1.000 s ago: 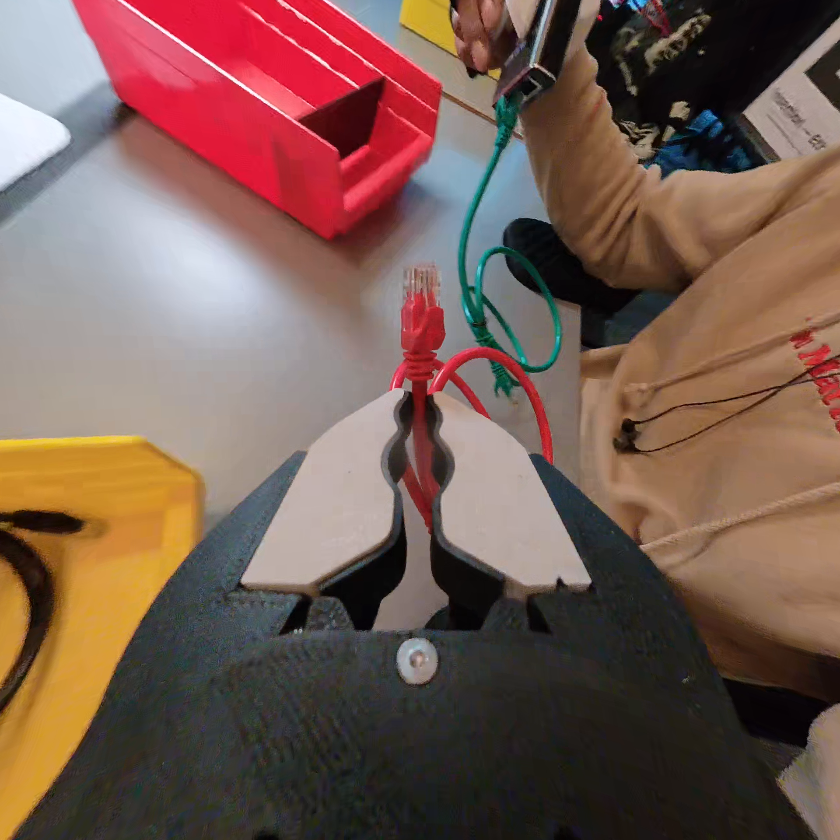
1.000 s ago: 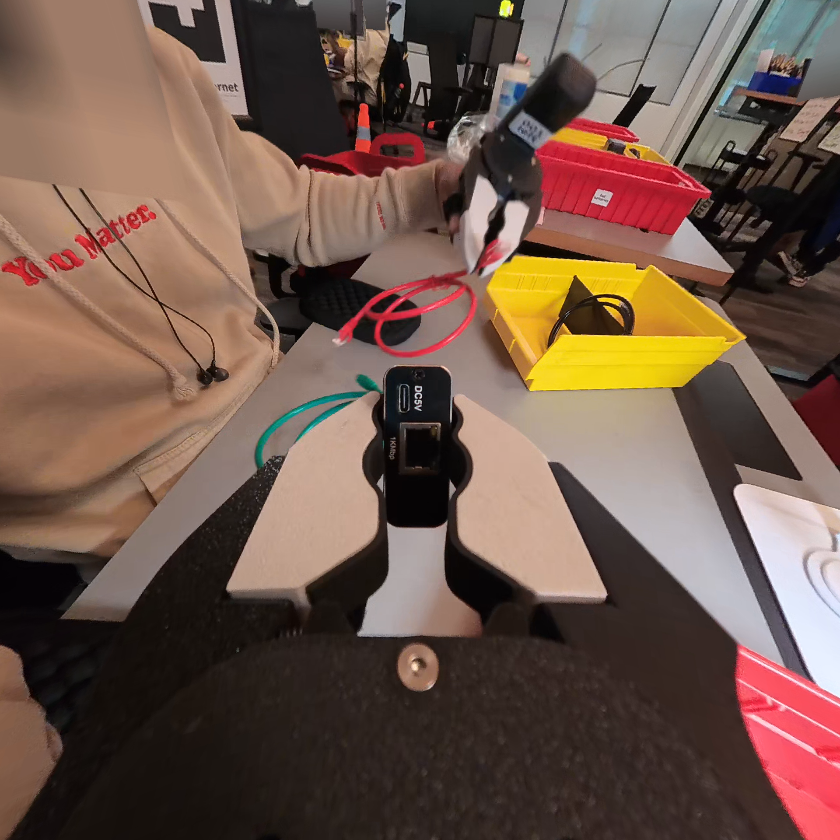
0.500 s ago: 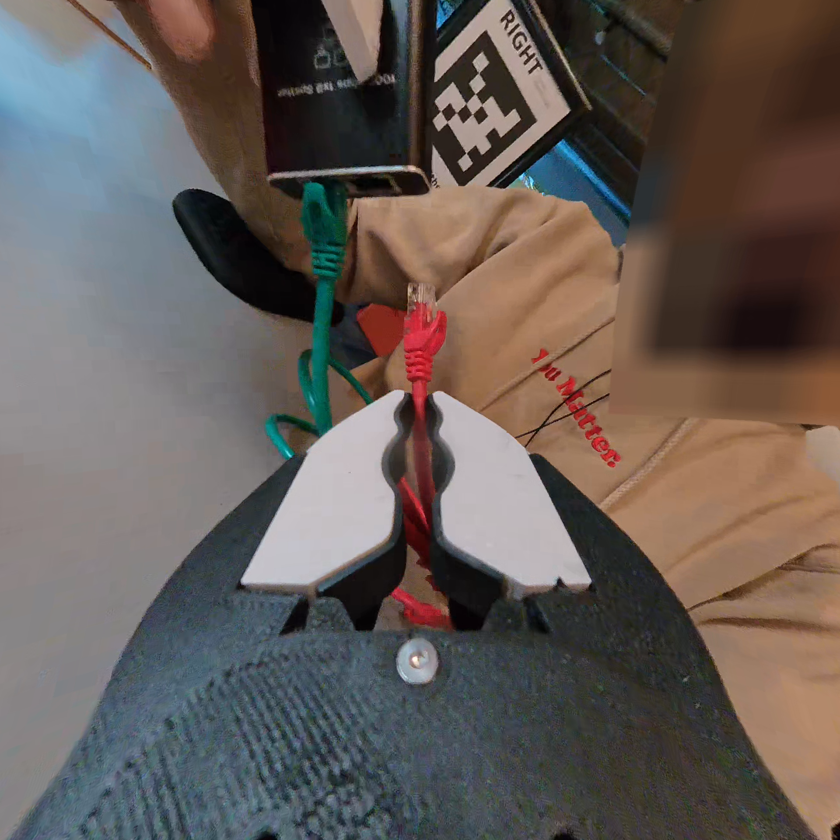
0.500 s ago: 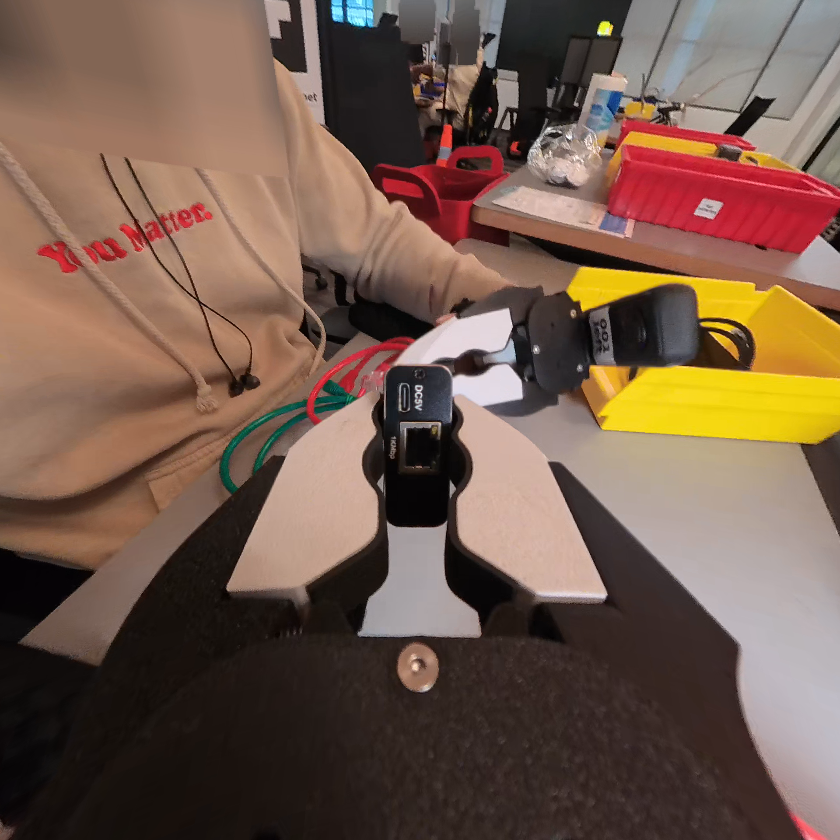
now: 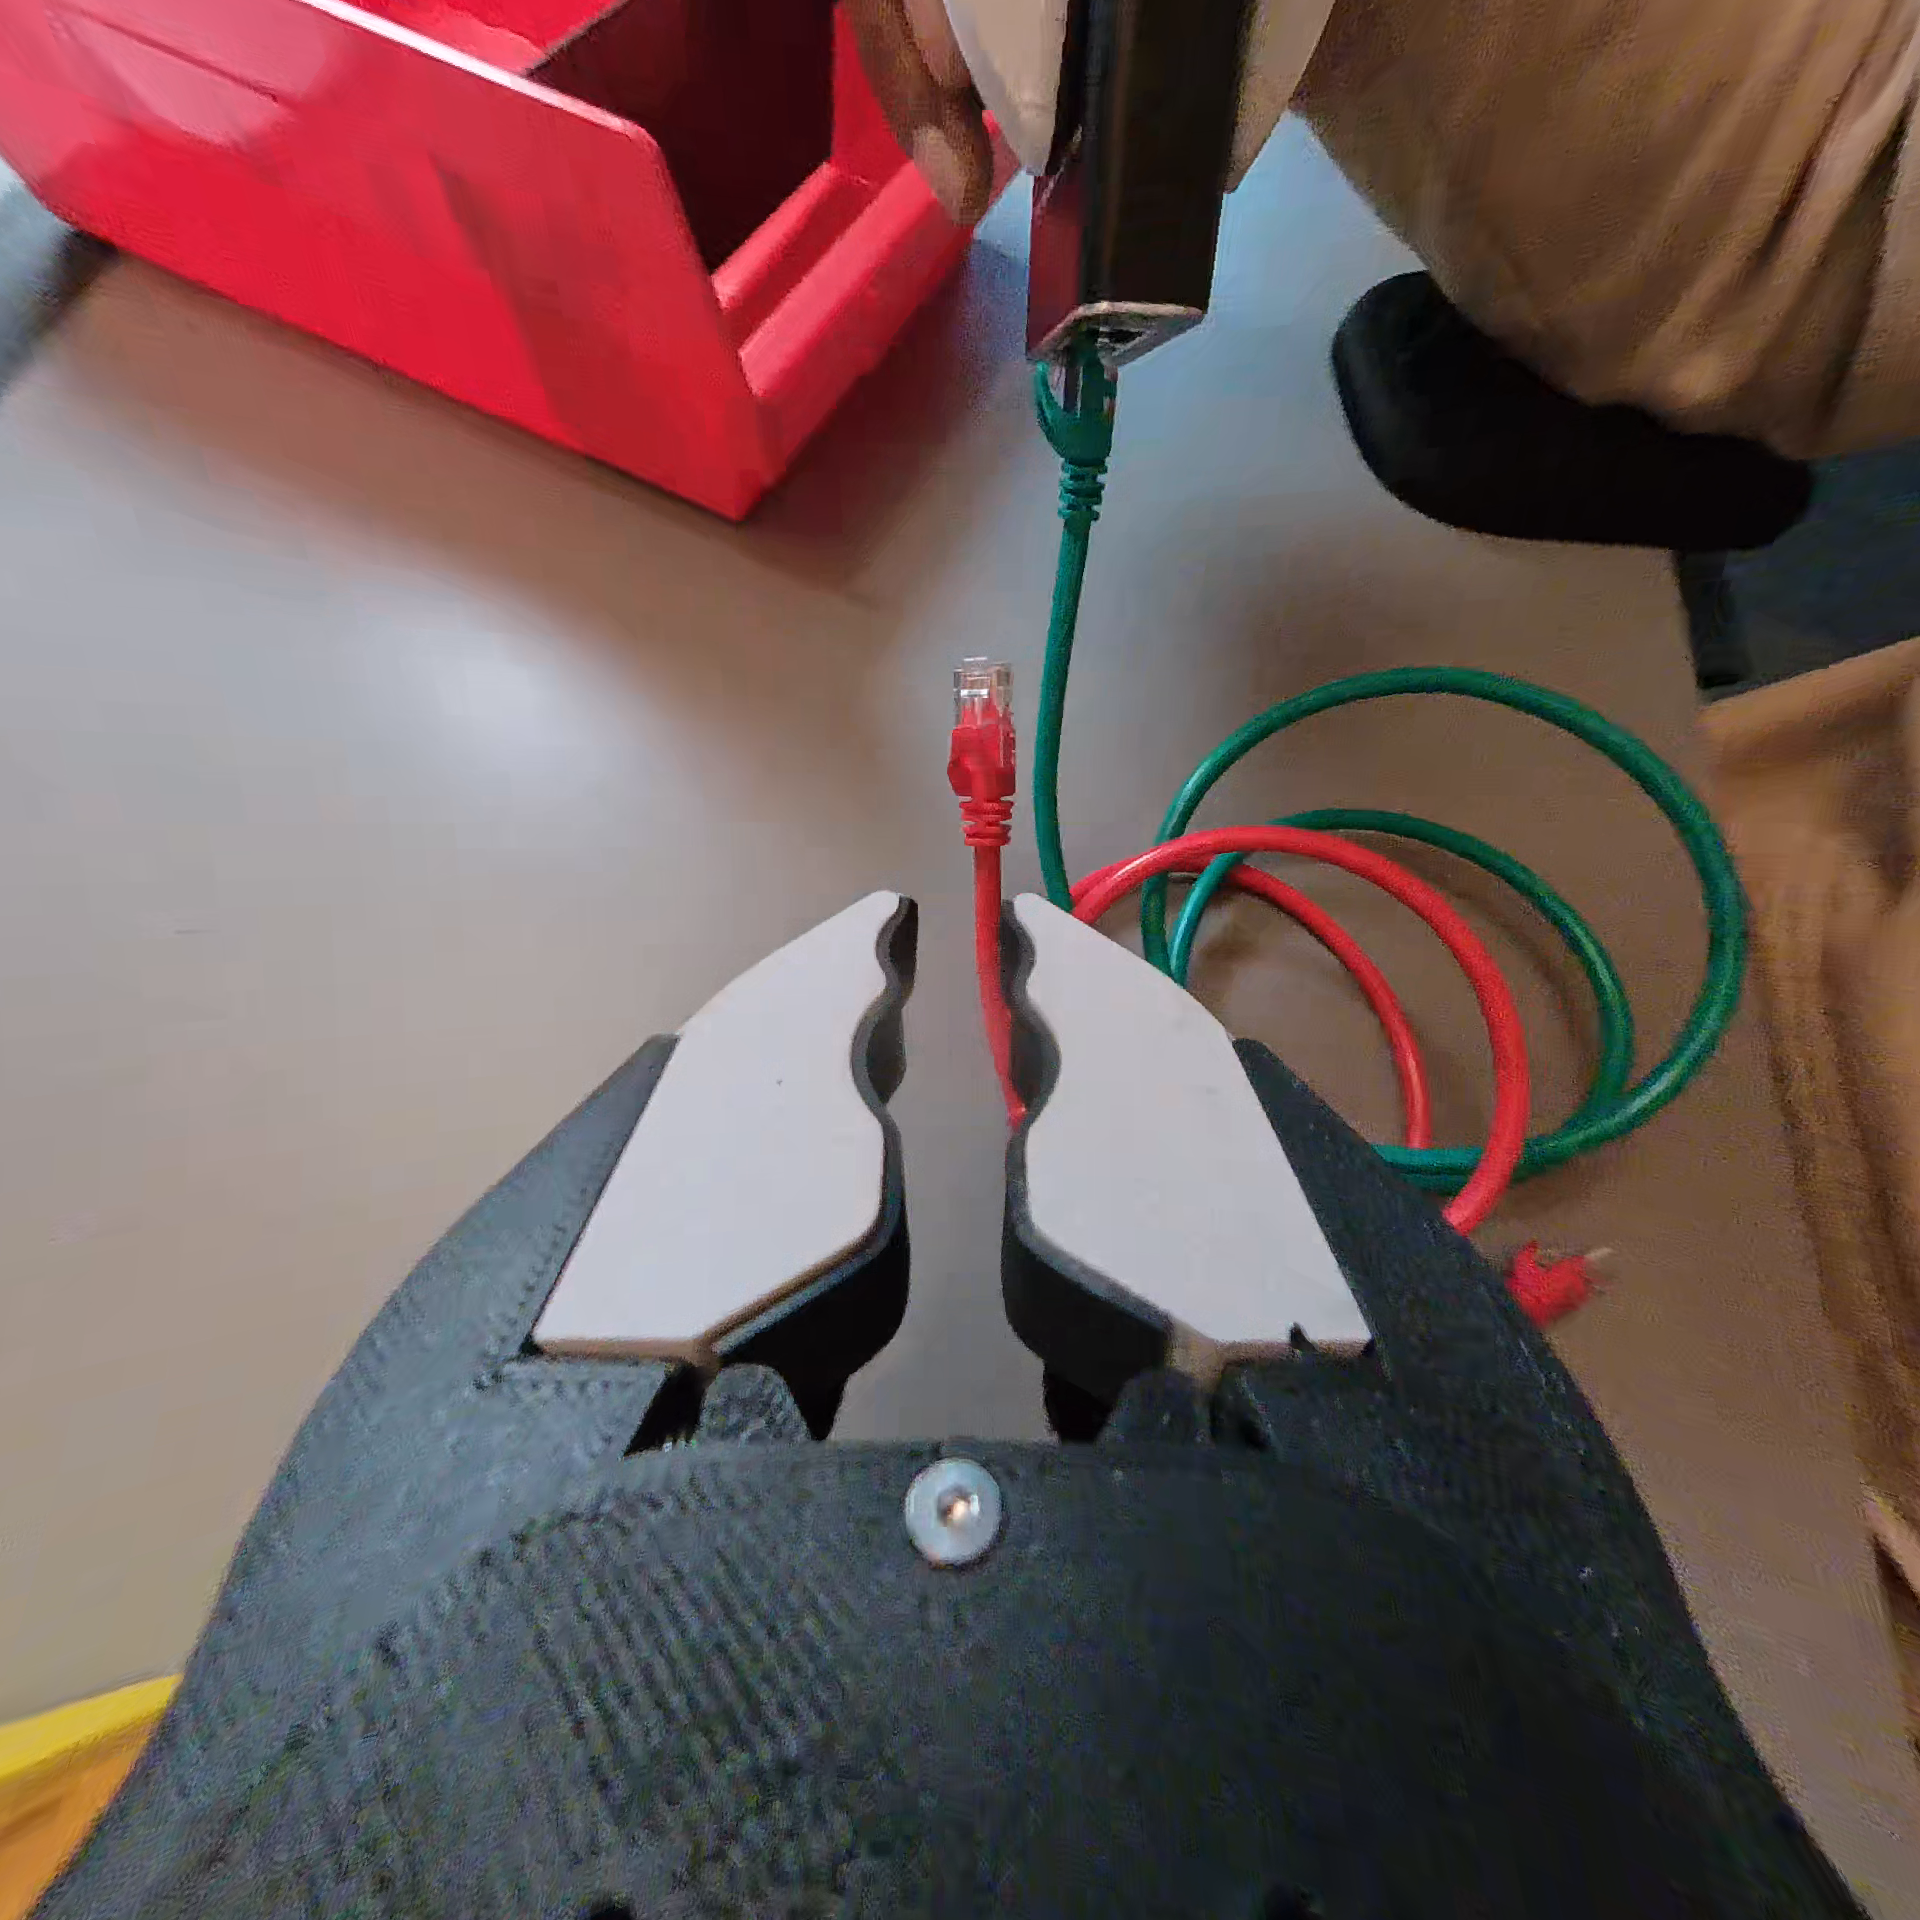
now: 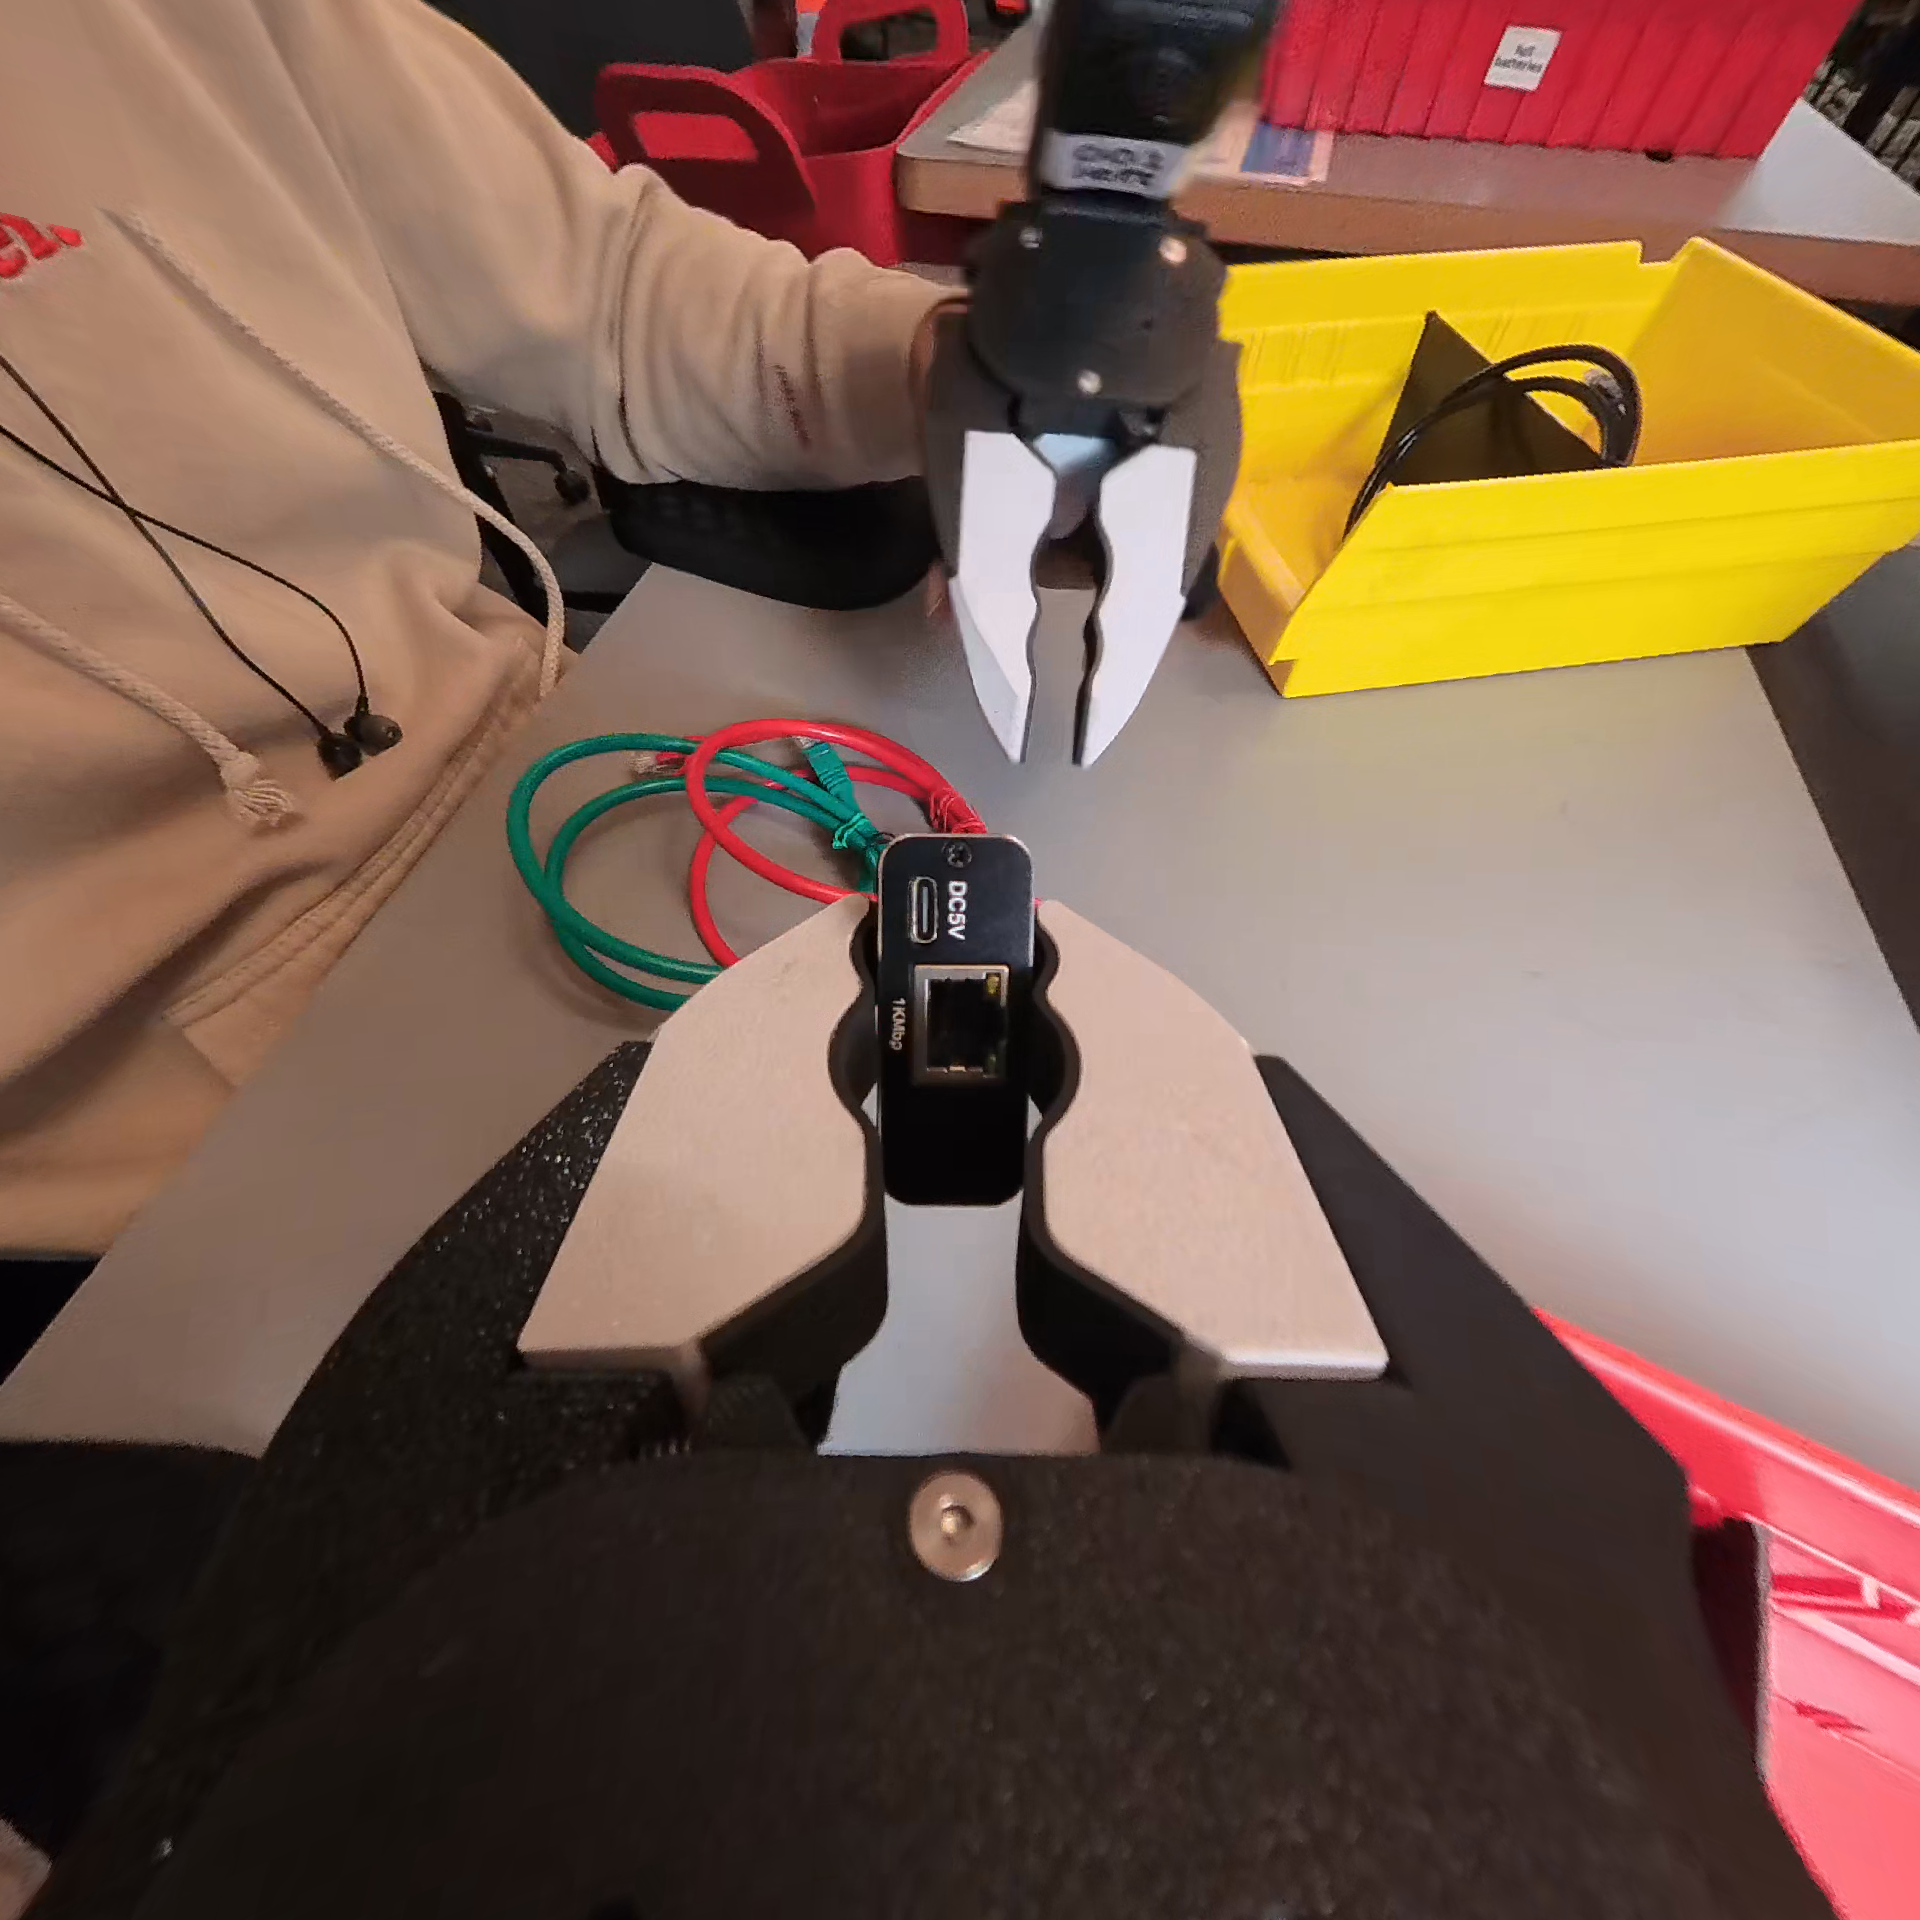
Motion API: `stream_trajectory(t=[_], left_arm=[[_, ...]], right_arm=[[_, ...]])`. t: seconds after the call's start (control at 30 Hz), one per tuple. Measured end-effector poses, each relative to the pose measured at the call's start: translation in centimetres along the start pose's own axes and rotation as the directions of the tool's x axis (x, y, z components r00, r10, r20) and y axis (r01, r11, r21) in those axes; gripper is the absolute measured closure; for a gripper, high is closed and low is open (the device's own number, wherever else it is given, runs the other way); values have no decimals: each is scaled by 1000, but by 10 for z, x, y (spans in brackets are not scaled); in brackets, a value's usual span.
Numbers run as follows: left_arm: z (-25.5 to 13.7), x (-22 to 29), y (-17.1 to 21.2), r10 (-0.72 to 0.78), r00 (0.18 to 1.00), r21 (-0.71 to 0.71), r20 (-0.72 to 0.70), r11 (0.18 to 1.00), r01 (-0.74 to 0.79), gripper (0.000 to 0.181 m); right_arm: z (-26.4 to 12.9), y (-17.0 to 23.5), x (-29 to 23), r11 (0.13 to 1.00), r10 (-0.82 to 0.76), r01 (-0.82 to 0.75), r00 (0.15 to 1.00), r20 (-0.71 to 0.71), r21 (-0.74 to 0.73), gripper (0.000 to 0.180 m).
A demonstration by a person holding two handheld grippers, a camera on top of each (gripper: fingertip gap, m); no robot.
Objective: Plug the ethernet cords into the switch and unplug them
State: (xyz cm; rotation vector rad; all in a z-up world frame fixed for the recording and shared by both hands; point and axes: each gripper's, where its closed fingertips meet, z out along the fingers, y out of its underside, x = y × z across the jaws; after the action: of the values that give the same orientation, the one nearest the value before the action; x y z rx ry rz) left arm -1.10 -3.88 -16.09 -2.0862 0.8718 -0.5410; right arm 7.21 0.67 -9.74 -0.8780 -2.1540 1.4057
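L gripper [image 5: 961, 920] now has its jaws parted a little; the red ethernet cord [image 5: 985, 790] runs loose between them, touching only the R pad. 0.5 s ago they were clamped on it. R gripper [image 6: 956, 920] is closed on the black switch [image 6: 956, 1013], green cord [image 5: 1070, 582] plugged into its far end. Cord loops lie on the grey table [image 5: 416, 831]. Red bin [image 5: 468, 239] beyond, yellow bin [image 6: 1558, 540] w/ black cable nearby. Switch has white print, not copied.

A smooth grey tabletop [image 6: 1455, 935] is reflecting soft light, a second brown-edged table [image 6: 1455, 208] is standing behind, and a black chair seat [image 5: 1538, 436] is showing beside it.
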Motion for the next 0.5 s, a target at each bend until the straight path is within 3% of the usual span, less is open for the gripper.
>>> stream_trajectory(t=[0.2, 0.5], left_arm=[[18, 4, 1, 171, 930, -41, 325, 985, -167, 159], [41, -6, 5, 233, 828, -115, 511, 972, -203, 153]], right_arm=[[-2, -2, 0, 1000, -11, 11, 1000, -18, -5, 156], [-1, -2, 2, 1000, -14, 14, 1000, -26, -6, 156]])
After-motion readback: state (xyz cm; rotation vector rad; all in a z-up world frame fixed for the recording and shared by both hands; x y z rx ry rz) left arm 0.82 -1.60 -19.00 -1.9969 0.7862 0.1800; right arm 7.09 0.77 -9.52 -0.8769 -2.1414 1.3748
